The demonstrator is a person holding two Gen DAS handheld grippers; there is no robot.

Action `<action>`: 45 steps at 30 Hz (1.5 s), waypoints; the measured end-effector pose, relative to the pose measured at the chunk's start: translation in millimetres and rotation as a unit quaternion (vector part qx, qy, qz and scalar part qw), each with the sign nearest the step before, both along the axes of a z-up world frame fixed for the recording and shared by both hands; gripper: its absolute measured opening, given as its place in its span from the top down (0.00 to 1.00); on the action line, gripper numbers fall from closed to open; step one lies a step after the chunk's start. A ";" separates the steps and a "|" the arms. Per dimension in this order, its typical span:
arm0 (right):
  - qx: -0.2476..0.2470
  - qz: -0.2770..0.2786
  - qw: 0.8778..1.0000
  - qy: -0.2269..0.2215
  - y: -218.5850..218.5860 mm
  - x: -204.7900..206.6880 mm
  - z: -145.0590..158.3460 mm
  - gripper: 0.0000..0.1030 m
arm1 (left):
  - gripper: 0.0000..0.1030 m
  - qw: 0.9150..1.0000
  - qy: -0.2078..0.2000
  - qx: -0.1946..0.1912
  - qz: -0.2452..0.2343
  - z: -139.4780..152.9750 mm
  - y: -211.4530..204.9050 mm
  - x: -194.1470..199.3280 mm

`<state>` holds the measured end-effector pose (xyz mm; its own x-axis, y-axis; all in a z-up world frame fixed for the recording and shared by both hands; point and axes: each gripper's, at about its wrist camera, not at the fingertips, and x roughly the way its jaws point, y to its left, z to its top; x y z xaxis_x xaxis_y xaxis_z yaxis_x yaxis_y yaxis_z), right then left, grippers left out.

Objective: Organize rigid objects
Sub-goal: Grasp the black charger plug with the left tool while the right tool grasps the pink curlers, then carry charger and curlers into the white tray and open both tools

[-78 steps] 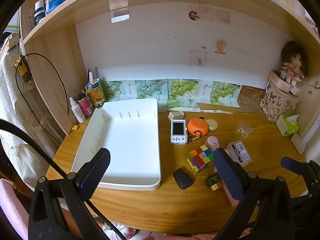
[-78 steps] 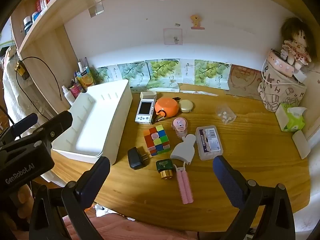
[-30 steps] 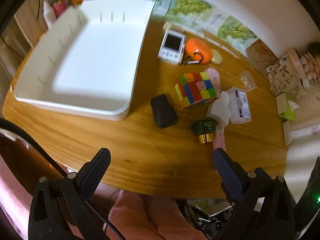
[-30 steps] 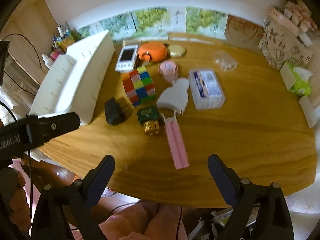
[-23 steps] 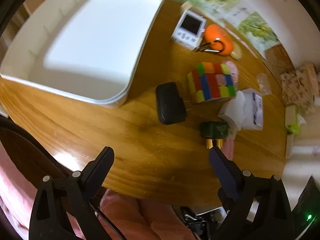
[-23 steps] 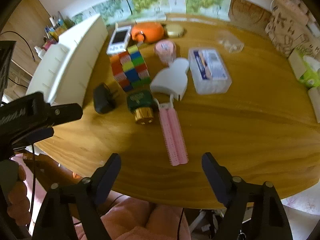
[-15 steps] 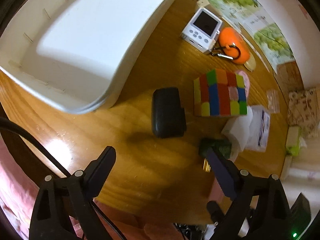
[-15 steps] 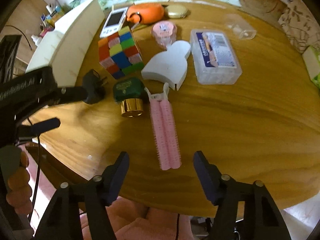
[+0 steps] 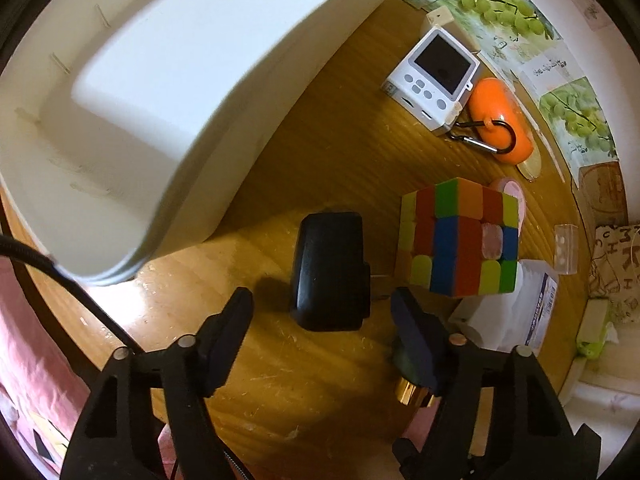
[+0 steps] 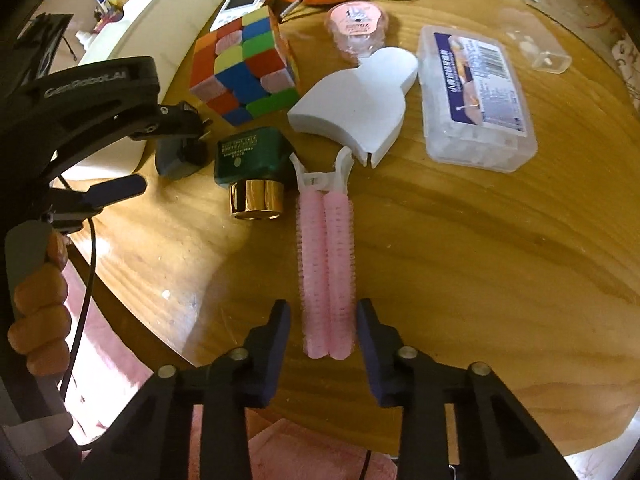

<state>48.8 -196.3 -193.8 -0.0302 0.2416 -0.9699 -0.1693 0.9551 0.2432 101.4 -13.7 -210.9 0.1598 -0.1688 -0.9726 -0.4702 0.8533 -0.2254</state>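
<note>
Right gripper (image 10: 323, 334), jaws just closing but pads not yet touching, straddles pink hair roller clip (image 10: 326, 276) on table edge (image 10: 480, 260) for pickup; left gripper (image 9: 322, 314), unclenched, brackets black charger (image 9: 330, 270) beside white bin (image 9: 224, 120).

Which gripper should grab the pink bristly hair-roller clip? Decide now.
Right. The right gripper straddles the pink bristly hair-roller clip at its near end, jaws just closing; the left gripper, also closing, straddles the black plug adapter instead.
</note>
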 end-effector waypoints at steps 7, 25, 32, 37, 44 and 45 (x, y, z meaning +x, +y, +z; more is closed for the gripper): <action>0.014 -0.002 1.000 0.005 0.1 10.0 -13.4 0.74 | 0.51 1.000 -0.013 -0.004 0.008 -1.2 4.5 -1.6; 0.057 -0.047 0.997 0.004 -28.1 6.7 10.3 0.76 | 0.56 1.000 -0.007 -0.009 -0.028 10.2 4.7 -36.3; 0.073 -0.057 0.995 -0.021 -34.3 5.4 36.4 0.76 | 0.56 0.996 -0.019 -0.003 -0.092 39.9 5.5 -58.4; 0.084 -0.059 0.993 -0.051 -32.2 -2.3 61.2 0.76 | 0.56 0.986 -0.038 0.012 -0.162 69.9 10.4 -67.6; 0.093 -0.053 0.989 -0.106 6.5 -0.3 97.8 0.76 | 0.56 0.970 -0.056 0.023 -0.236 111.1 36.0 -66.6; 0.094 -0.053 0.988 -0.113 12.8 0.8 102.4 0.76 | 0.56 0.967 -0.061 0.026 -0.244 117.3 40.9 -65.4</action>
